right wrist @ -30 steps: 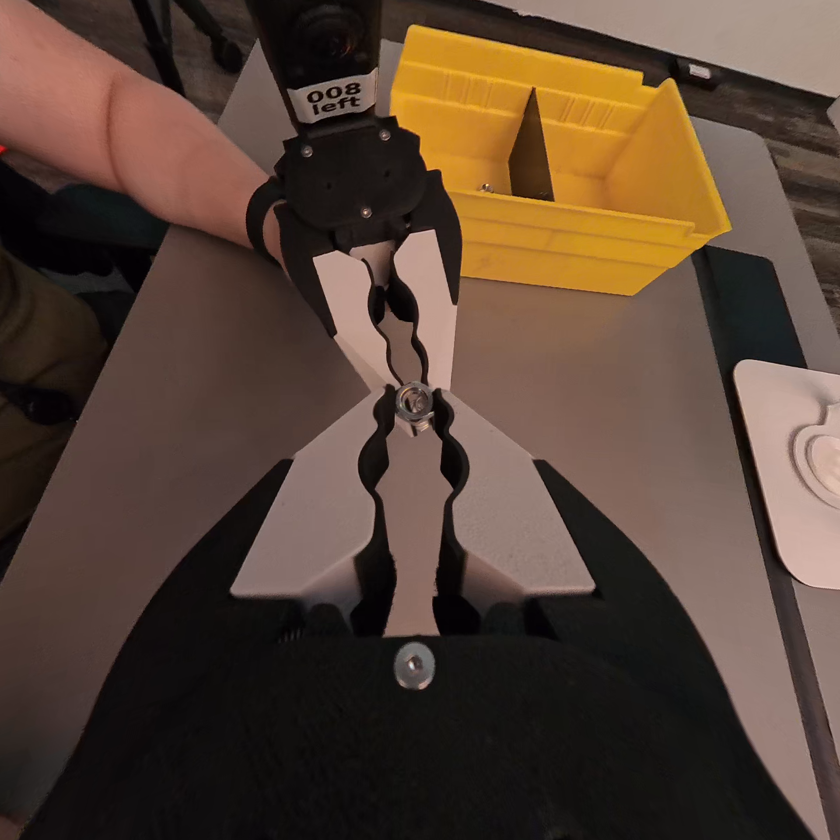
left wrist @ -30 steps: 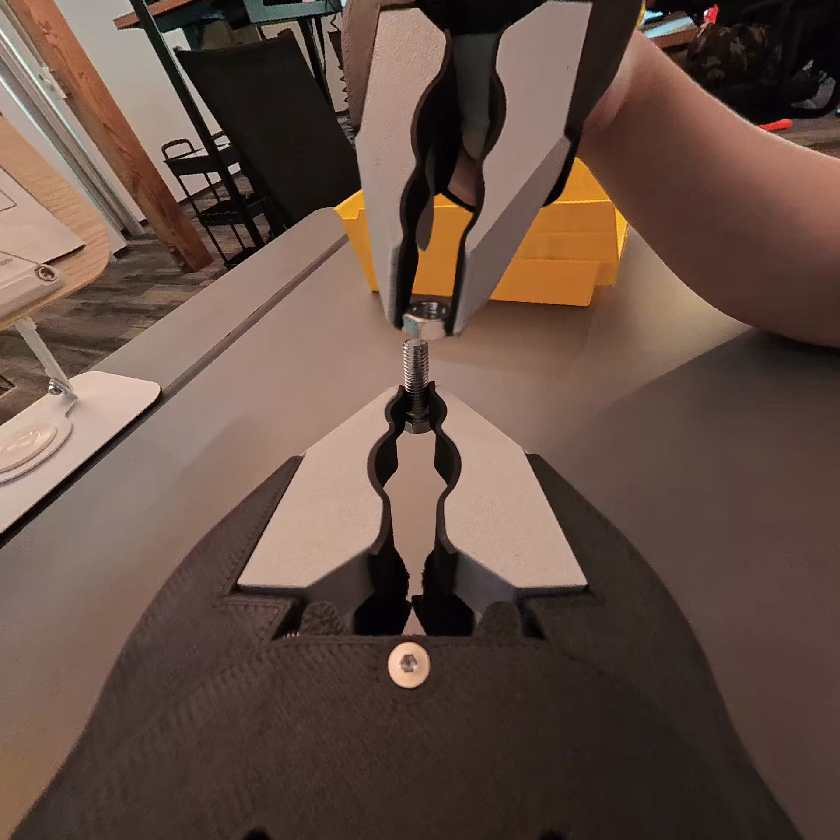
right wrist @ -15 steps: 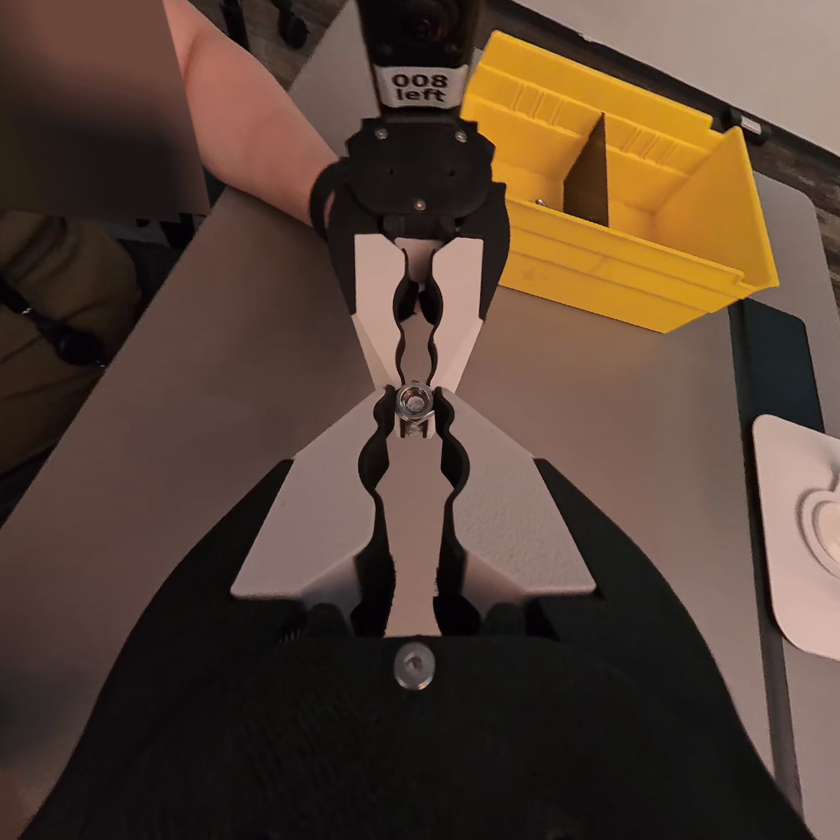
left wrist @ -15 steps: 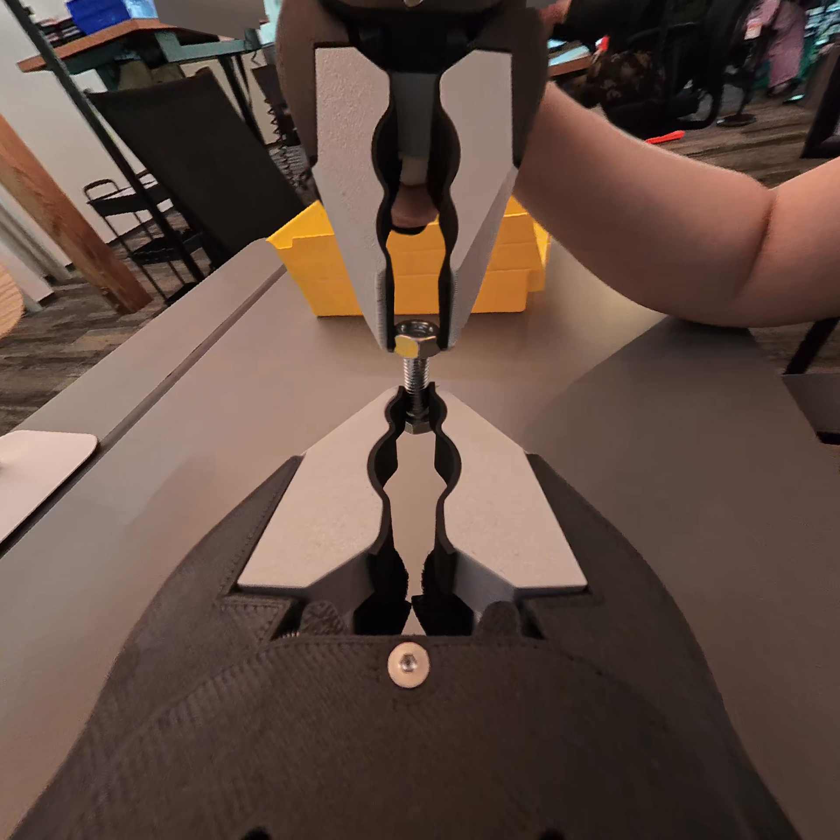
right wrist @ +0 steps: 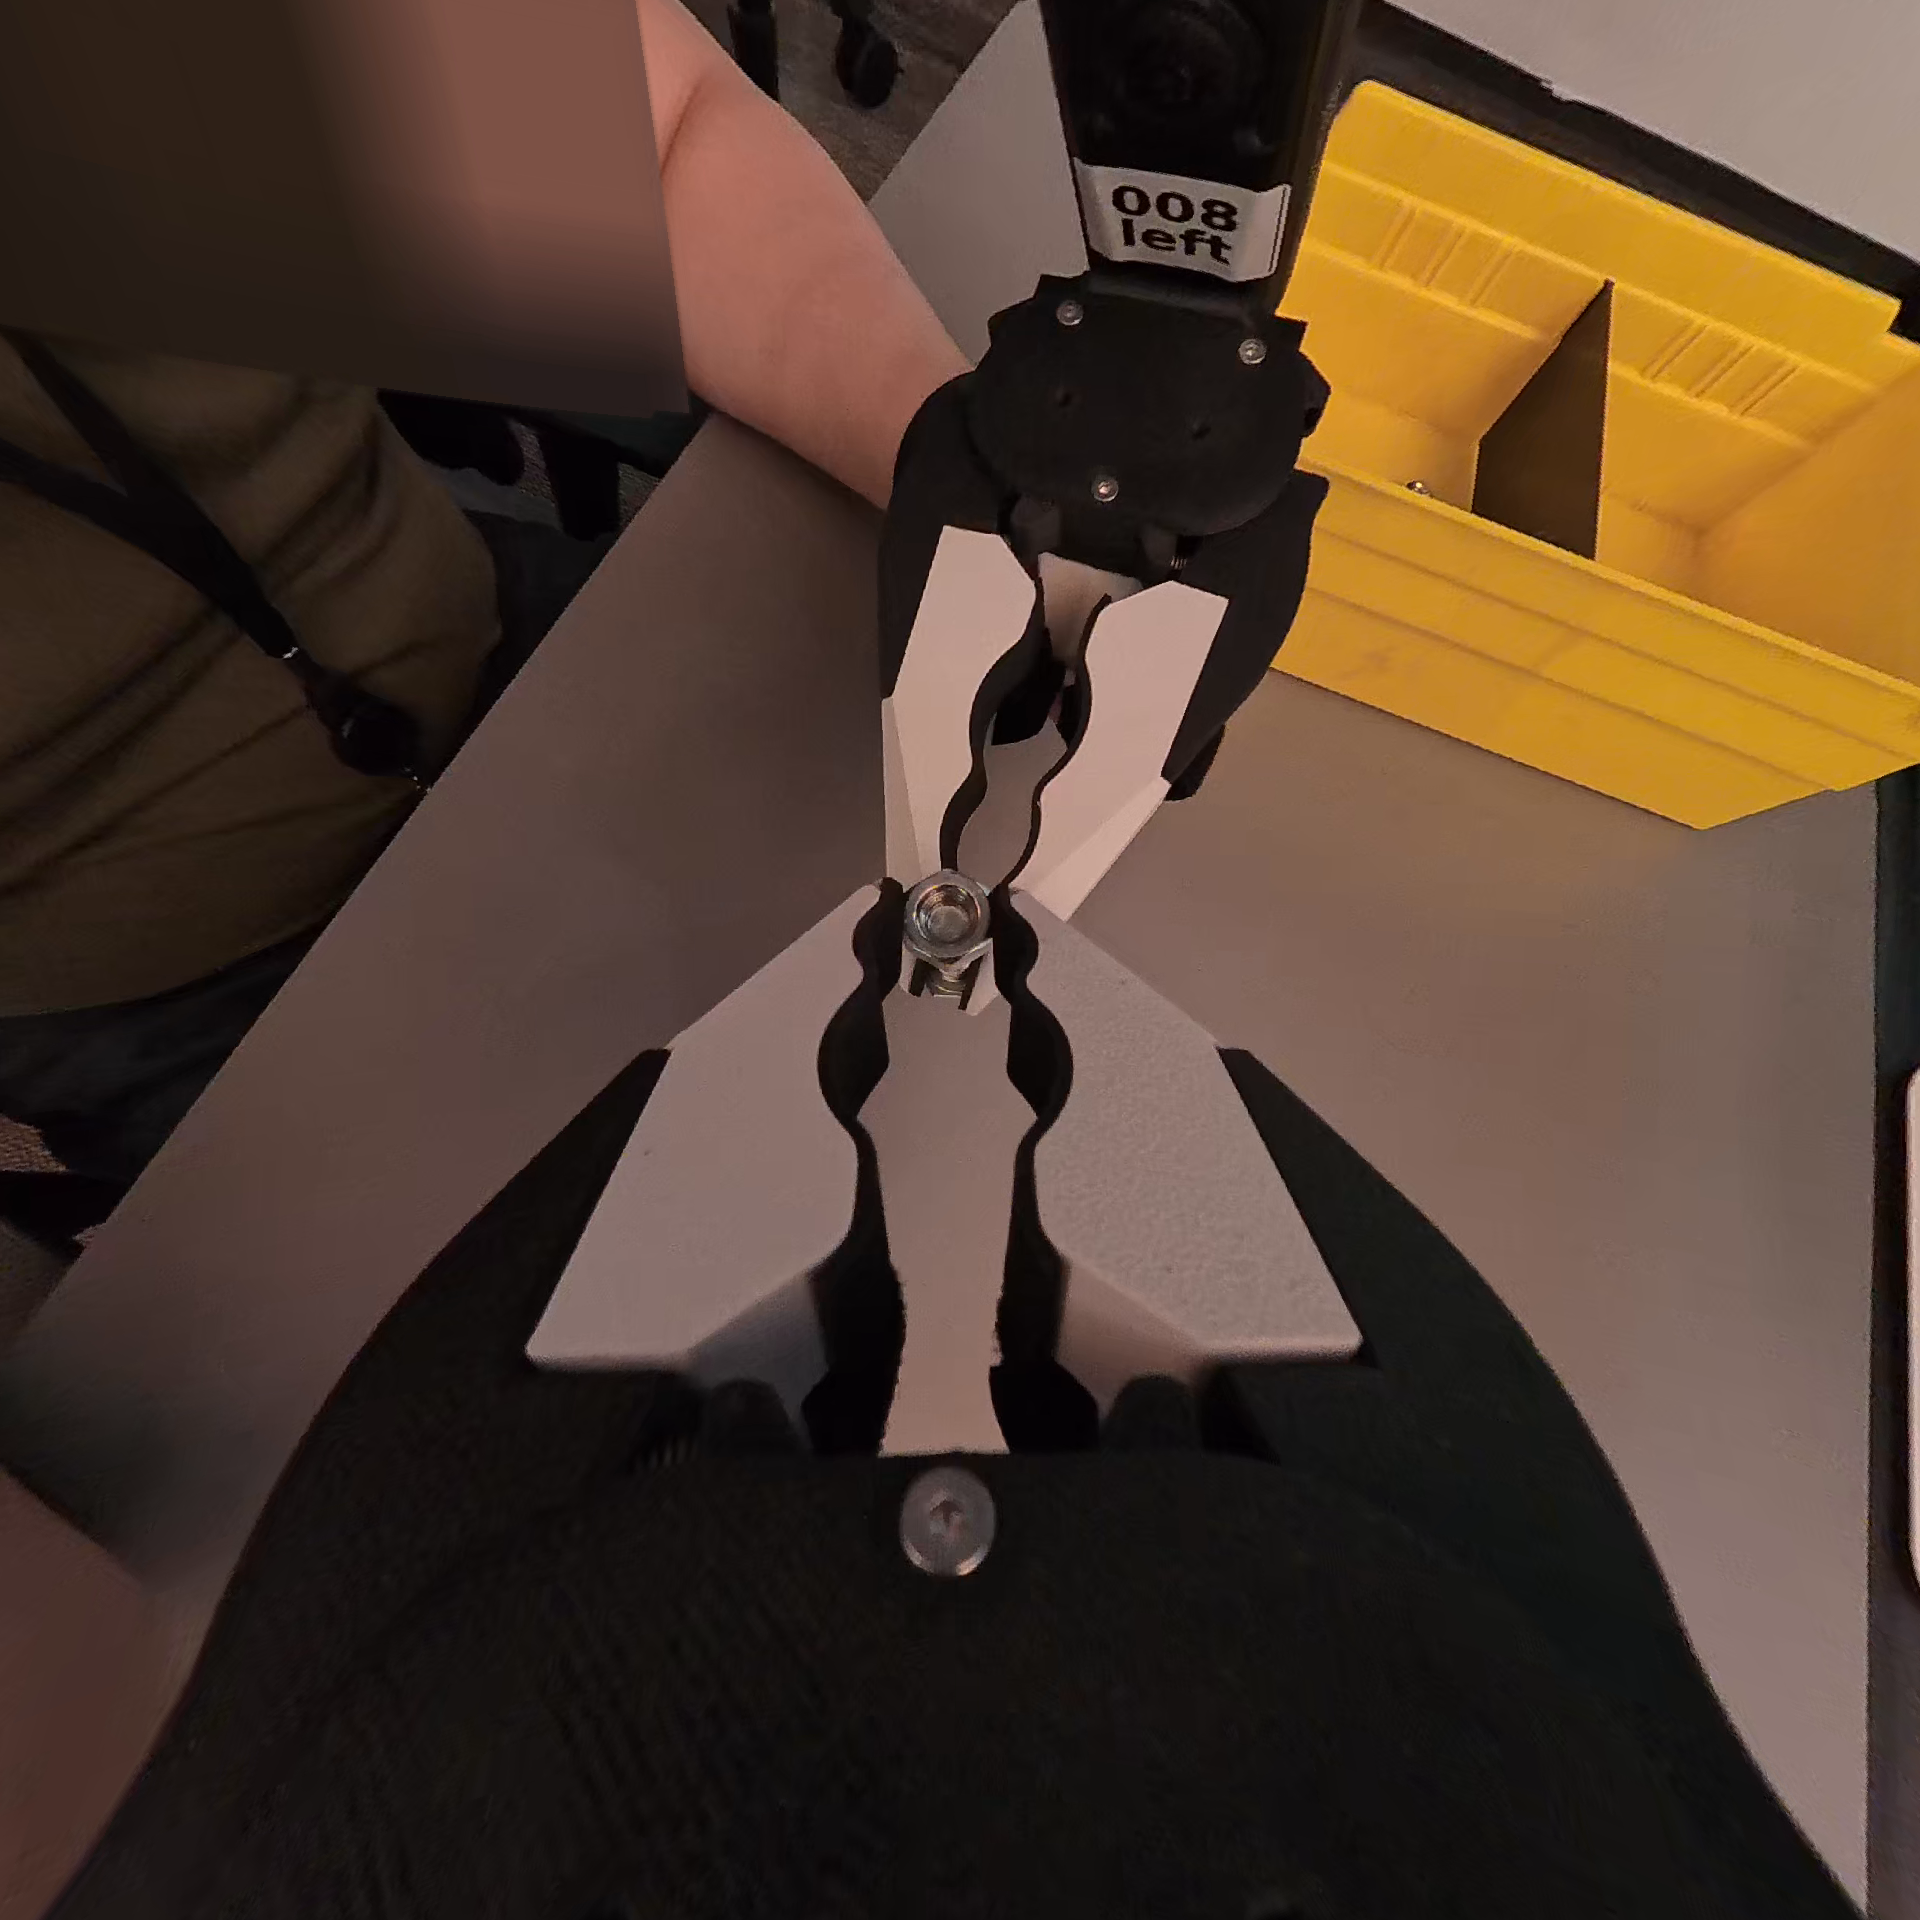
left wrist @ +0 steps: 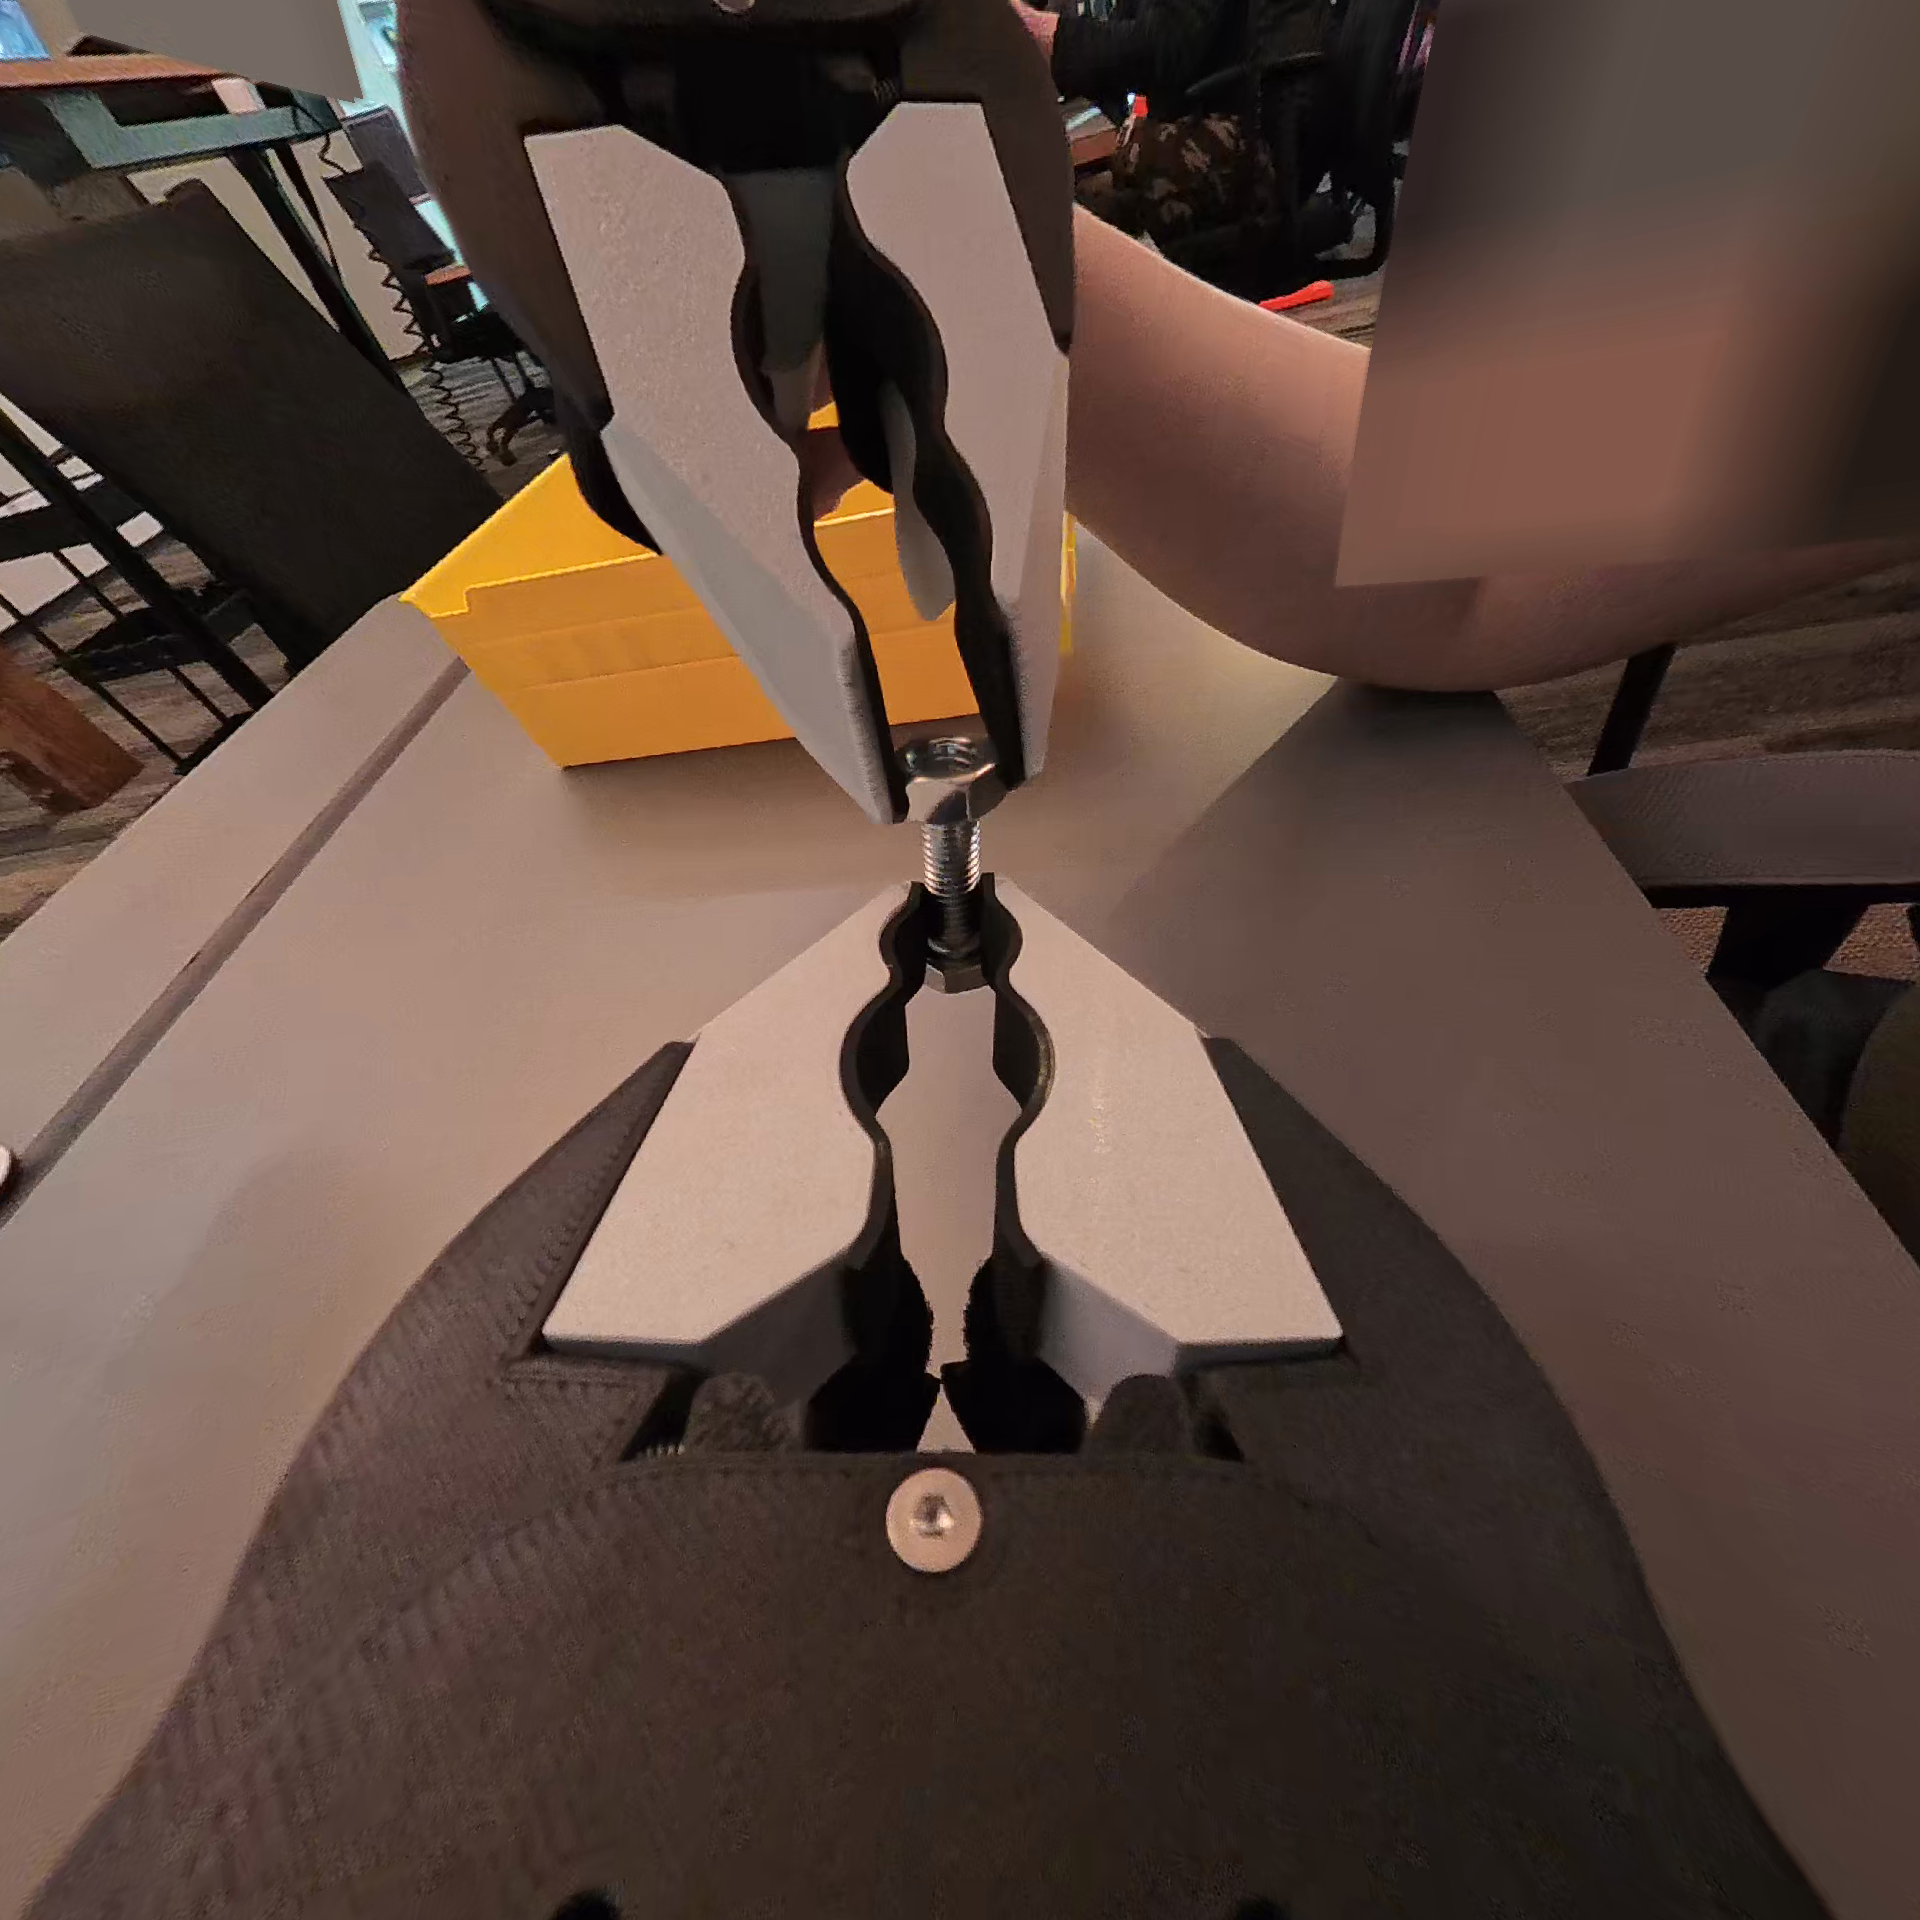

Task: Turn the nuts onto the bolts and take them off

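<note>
A silver bolt [left wrist: 948,857] stands upright above the grey table [left wrist: 468,935]. My left gripper [left wrist: 951,920] is shut on its lower end. A silver hex nut [left wrist: 948,777] sits on the top of the thread. My right gripper [left wrist: 951,795] reaches down from above, tilted, and is shut on the nut. In the right wrist view I look down on the nut [right wrist: 943,920] between my right gripper's tips [right wrist: 940,935], with the bolt's end in its hole. The left gripper [right wrist: 964,885] comes in from the far side.
A yellow divided bin [right wrist: 1558,644] stands on the table behind the grippers, also in the left wrist view [left wrist: 623,644]; a small metal part lies inside. A person's forearm [left wrist: 1195,447] crosses on the right. A white pad [right wrist: 1910,1299] lies at the table's edge. A dark chair [left wrist: 208,416] stands beyond the table. Only a small space, under 4 cm, lies between the two pairs of fingers.
My right gripper has rotated around the bolt with the nut in its grip, and my left gripper has swung too. Less bare thread shows between the nut and the left fingertips.
</note>
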### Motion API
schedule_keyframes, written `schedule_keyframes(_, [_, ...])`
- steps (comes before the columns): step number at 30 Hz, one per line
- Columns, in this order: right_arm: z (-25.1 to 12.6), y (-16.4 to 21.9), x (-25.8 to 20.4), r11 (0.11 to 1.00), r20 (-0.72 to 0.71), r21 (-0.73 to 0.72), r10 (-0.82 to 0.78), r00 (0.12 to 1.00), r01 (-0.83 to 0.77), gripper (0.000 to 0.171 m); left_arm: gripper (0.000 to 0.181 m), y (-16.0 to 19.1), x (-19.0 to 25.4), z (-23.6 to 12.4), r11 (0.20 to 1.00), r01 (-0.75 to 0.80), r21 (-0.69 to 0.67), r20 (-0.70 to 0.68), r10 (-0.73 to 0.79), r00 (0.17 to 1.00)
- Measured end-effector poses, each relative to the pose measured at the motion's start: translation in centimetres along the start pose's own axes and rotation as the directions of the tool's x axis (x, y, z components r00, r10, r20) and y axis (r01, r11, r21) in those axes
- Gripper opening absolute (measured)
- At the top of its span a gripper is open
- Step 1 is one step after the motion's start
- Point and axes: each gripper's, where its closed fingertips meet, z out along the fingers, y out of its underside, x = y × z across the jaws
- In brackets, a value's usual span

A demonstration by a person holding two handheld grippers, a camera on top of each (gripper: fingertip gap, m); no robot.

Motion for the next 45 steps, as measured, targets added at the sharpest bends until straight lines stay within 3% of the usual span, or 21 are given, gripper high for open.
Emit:
schedule_keyframes(7, [-0.2,-0.2,2.8,0.993,-0.123,0.018,0.121,0.985,-0.119,0.016,0.007,0.1,-2.5,-0.7,0.999,0.047,0.008,0.130,-0.047,0.990])
schedule_keyframes(14, [0.3,-0.4,7.9,0.958,-0.319,0.117,0.286,0.904,-0.262,0.015,0.007,1.0,-7.0,-3.0,0.984,0.179,0.019,0.359,-0.174,0.917])
schedule_keyframes(26, [1.6,0.8,11.7,0.796,-0.332,0.281,0.605,0.723,-0.537,0.015,0.007,3.4,-10.0,-4.7,0.960,0.280,-0.030,0.540,-0.220,0.812])
schedule_keyframes(32, [2.0,0.8,12.5,0.777,-0.373,0.316,0.630,0.681,-0.544,0.015,0.007,3.8,-10.7,-5.3,0.952,0.304,-0.031,0.580,-0.230,0.782])
schedule_keyframes(45, [2.0,0.6,12.8,0.815,-0.431,0.304,0.580,0.692,-0.494,0.016,0.007,3.6,-10.8,-5.6,0.934,0.355,0.038,0.548,-0.316,0.774])
